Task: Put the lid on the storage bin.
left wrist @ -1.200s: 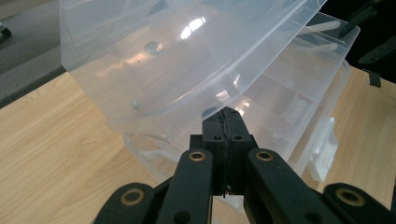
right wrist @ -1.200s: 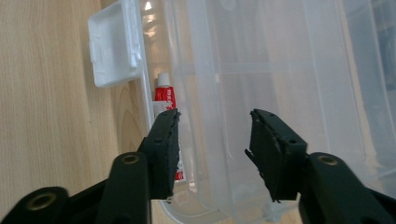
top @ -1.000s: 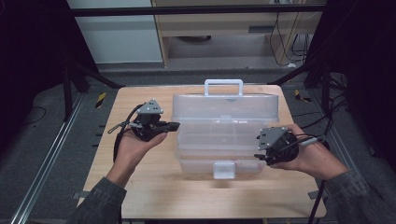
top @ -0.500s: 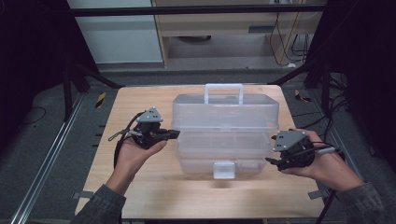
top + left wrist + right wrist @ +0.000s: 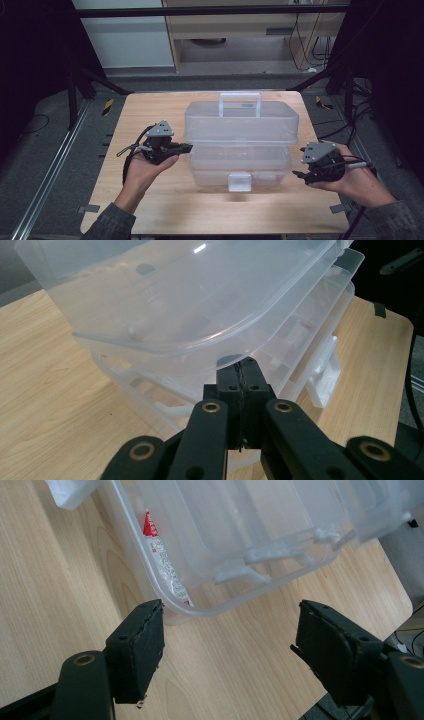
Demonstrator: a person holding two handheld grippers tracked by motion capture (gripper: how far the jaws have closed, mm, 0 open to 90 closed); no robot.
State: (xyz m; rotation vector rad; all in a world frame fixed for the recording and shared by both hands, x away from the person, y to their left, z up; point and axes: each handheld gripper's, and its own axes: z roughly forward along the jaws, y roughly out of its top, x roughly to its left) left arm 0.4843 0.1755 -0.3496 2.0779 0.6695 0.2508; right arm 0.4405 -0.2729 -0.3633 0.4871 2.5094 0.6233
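A clear plastic toolbox (image 5: 240, 135) with a white handle (image 5: 240, 97) and a front latch (image 5: 239, 181) stands mid-table. My left gripper (image 5: 188, 147) rests in a hand at the box's left side, jaws shut with nothing between them. In the left gripper view its tips (image 5: 242, 371) sit just under the overhanging lid of the toolbox (image 5: 190, 295). To the right of the box my right gripper (image 5: 301, 177) is held open, clear of the wall. In the right gripper view its jaws (image 5: 227, 645) stand wide apart before the box's corner (image 5: 240, 525), where a red-and-white tube (image 5: 162, 560) lies inside.
The wooden table (image 5: 150, 110) has bare board on both sides of the box and along the front. Black frame bars and cables run past the table's left and right edges. A cabinet stands beyond the far edge.
My right gripper has drawn away from the box's right side, out to the right. The left gripper has slid slightly toward the near edge, staying at the box's left side.
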